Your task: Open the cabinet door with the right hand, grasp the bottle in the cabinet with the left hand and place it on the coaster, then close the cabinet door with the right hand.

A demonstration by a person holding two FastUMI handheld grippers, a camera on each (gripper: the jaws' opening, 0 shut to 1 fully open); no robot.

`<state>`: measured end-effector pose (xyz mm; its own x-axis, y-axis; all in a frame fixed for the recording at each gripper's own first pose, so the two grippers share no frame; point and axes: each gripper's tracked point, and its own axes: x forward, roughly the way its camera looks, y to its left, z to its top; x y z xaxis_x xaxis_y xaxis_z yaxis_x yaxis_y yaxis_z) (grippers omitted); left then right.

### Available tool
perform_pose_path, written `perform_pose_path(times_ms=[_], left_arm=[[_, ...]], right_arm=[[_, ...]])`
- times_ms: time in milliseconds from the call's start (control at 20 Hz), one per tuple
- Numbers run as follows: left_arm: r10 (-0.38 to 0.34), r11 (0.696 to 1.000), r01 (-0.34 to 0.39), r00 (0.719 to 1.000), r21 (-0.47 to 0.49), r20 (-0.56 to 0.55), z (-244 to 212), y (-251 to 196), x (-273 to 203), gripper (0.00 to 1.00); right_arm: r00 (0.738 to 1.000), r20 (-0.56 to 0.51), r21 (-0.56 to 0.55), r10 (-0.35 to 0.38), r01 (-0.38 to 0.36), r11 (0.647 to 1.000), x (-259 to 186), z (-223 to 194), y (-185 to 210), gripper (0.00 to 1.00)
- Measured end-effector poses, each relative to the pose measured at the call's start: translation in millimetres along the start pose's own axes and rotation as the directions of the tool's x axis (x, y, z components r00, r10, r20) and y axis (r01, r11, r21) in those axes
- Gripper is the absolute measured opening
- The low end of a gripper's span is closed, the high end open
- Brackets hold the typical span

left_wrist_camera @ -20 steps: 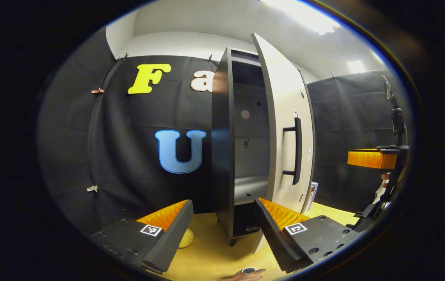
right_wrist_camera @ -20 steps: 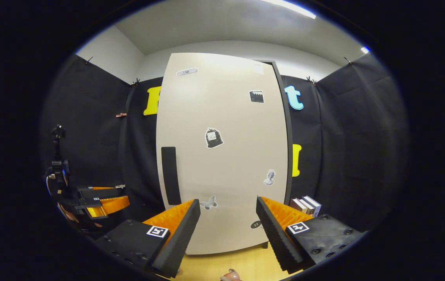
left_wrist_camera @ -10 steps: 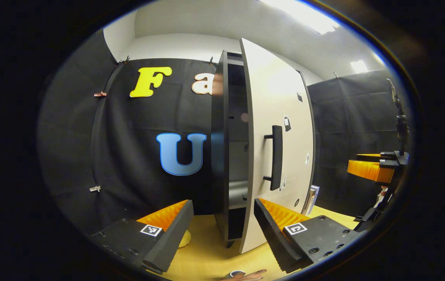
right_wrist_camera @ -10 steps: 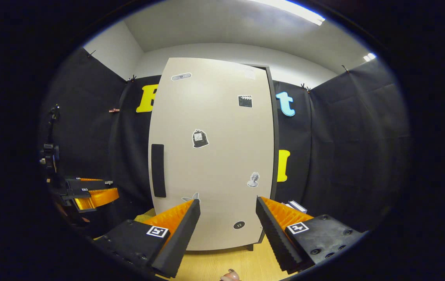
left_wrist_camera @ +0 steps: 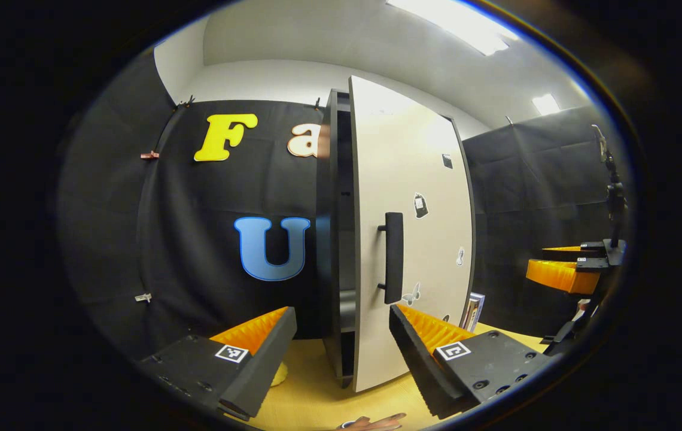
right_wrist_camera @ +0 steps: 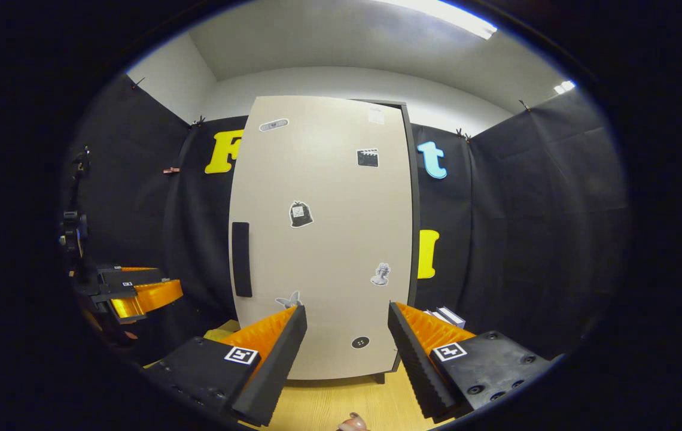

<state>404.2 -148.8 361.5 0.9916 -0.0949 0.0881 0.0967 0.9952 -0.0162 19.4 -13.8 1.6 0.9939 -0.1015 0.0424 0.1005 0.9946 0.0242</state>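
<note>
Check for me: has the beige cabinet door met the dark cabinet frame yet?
Apart. In the left gripper view, a dark gap shows between the handle-side edge of the beige cabinet door and the dark cabinet frame, with shelf edges visible inside.

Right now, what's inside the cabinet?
Through the narrow gap beside the nearly shut door, the cabinet shows dark shelf edges; the rest is covered.

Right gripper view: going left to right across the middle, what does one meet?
Left claw → door handle → bag sticker → bust sticker → books.
</note>
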Motion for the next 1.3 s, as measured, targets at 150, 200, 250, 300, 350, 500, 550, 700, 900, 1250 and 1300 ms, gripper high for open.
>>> perform_pose_path(times_ms=[150,200,250,300,350,500,550,700,900,1250,1300], left_arm=[[-0.005,1.0,0.005,1.0,0.006,-0.005,-1.3,-4.4,0.3,0.98],[-0.01,1.0,0.01,1.0,0.0,-0.005,-1.2,-6.3,1.0,0.98],[-0.016,1.0,0.015,1.0,-0.007,-0.006,-1.4,-8.4,1.7,0.98],[-0.02,1.0,0.019,1.0,-0.014,-0.007,-1.6,-10.3,2.7,0.98],[-0.02,1.0,0.02,1.0,-0.016,-0.007,-2.4,-10.4,3.6,0.98],[-0.018,1.0,0.018,1.0,-0.011,-0.008,-4.0,-11.1,4.1,0.98],[-0.019,1.0,0.018,1.0,-0.011,-0.007,-3.8,-10.8,4.9,0.98],[-0.027,0.999,0.027,1.0,-0.018,-0.005,-4.9,-14.5,5.6,0.98],[-0.024,1.0,0.024,1.0,-0.015,-0.009,-5.3,-15.1,6.1,0.98],[-0.029,1.0,0.029,1.0,-0.005,0.0,-5.1,-17.4,6.4,0.98],[-0.029,1.0,0.029,1.0,-0.011,-0.002,-4.6,-17.5,6.2,0.98]], right_arm=[[1.0,-0.007,-0.003,-0.005,0.005,1.0,-0.5,-0.7,-0.8,0.9],[1.0,-0.008,-0.004,-0.006,0.006,1.0,-0.1,-1.3,-2.1,0.9],[1.0,-0.007,-0.004,-0.005,0.005,1.0,-0.2,-0.6,-2.2,0.9],[1.0,-0.006,-0.004,-0.004,0.004,1.0,-0.1,-0.2,-1.9,0.9],[1.0,-0.005,-0.003,-0.003,0.003,1.0,-0.5,0.0,-2.5,0.9],[1.0,0.001,-0.005,-0.001,0.001,1.0,-0.3,2.0,-2.5,0.9],[1.0,0.001,-0.006,-0.003,0.003,1.0,-0.8,2.5,-3.3,0.9],[1.0,0.001,-0.005,-0.003,0.003,1.0,0.0,2.5,-3.7,0.9],[1.0,0.008,-0.002,0.005,-0.005,1.0,-0.2,3.8,-2.9,0.9],[1.0,0.008,0.018,0.027,-0.027,0.999,-1.1,4.8,1.6,0.9],[0.999,0.013,0.02,0.031,-0.032,0.999,-0.9,5.5,1.8,0.9]])
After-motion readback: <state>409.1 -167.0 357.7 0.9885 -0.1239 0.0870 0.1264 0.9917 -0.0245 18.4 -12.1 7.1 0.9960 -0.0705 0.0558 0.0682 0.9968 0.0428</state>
